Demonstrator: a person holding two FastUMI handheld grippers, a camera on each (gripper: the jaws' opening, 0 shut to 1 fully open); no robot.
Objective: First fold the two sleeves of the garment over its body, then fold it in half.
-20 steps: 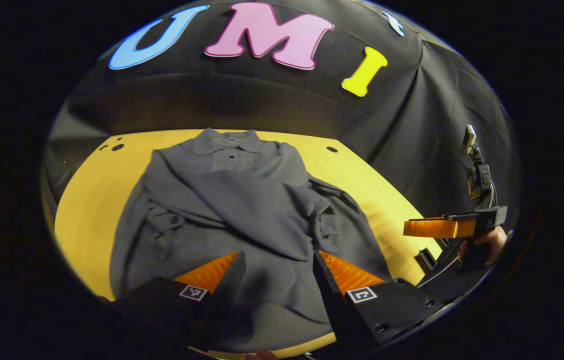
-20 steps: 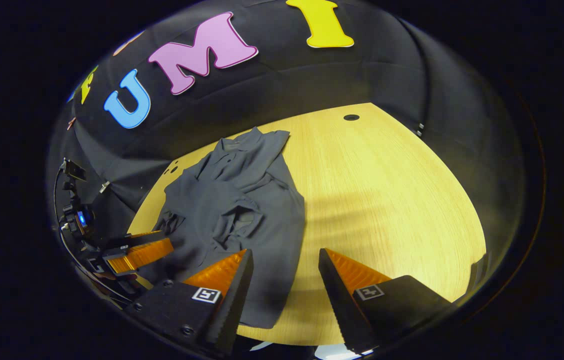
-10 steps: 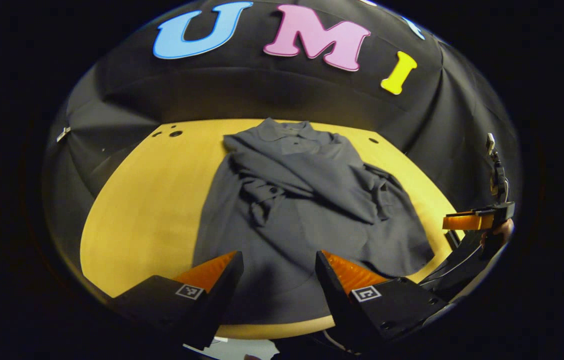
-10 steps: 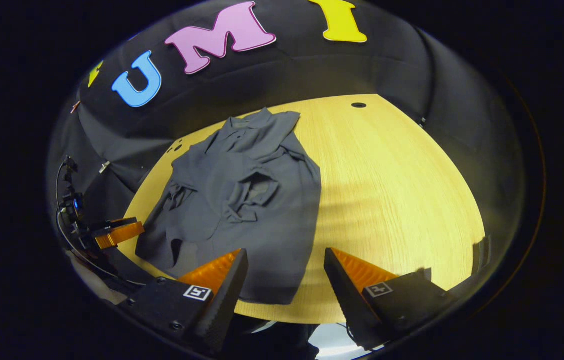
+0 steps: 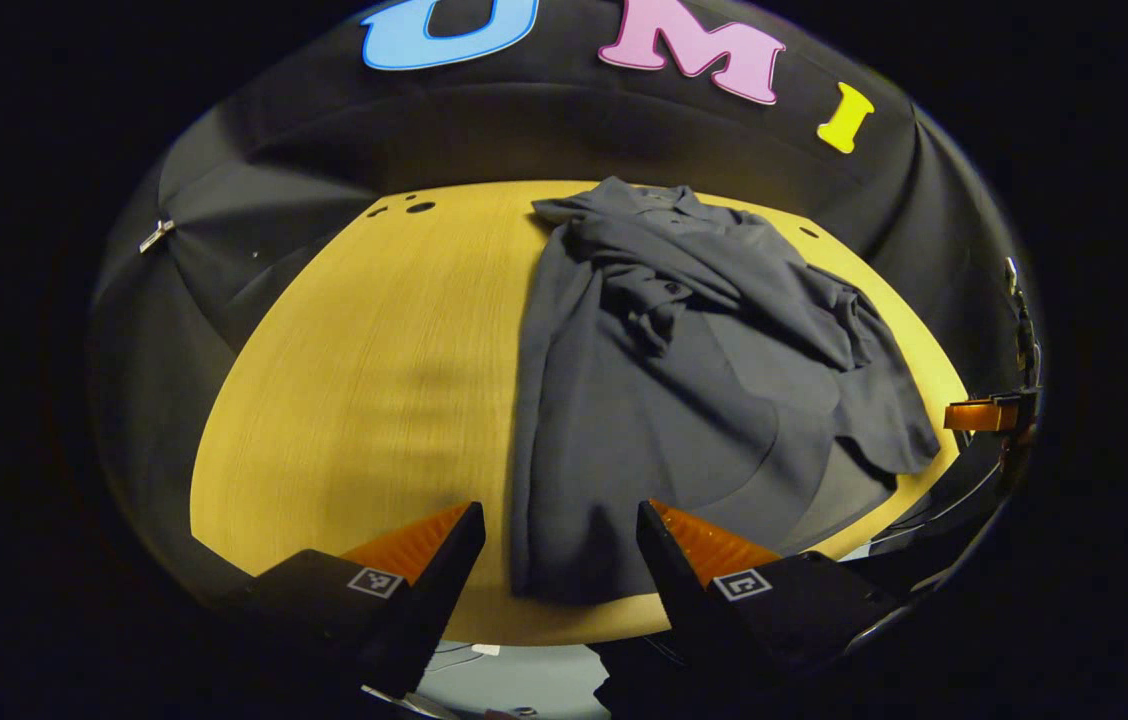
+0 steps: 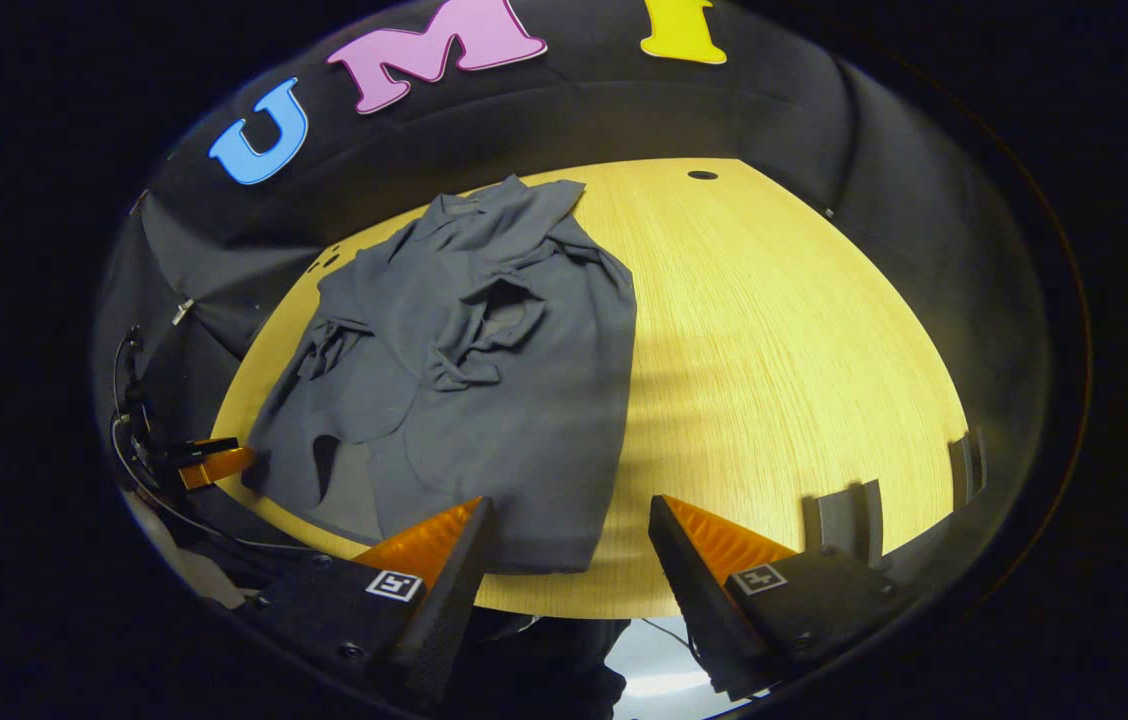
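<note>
The tabletop [image 5: 354, 360] carries your dark grey garment [image 5: 664, 400], which lies lengthwise with its collar [image 5: 639, 205] at the far edge and its hem [image 5: 564, 585] at the near edge, close in front of you. Both sleeves look already folded across the chest, bunched rather than flat, so the half fold seems to be what is left.

Expect a light, limp cloth: it will sag and slide on the smooth wood, and it carries no stiffness to hold a crease. Take it at the two hem corners, one in each tool, pinching both layers, and carry them up toward the collar together so the sleeves do not spill out.

Your left hand-held gripper [image 5: 559, 540] hangs above the near hem with its fingers apart and nothing between them. Your right hand-held gripper [image 6: 569, 530] is likewise spread and empty, over the hem's other corner [image 6: 574, 555].

The sleeve cuffs [image 6: 469, 370] are lost in dark folds, the lower right flap is curled so you cannot tell how many layers lie there, and the table's near rim is cut off by the fingers.
</note>
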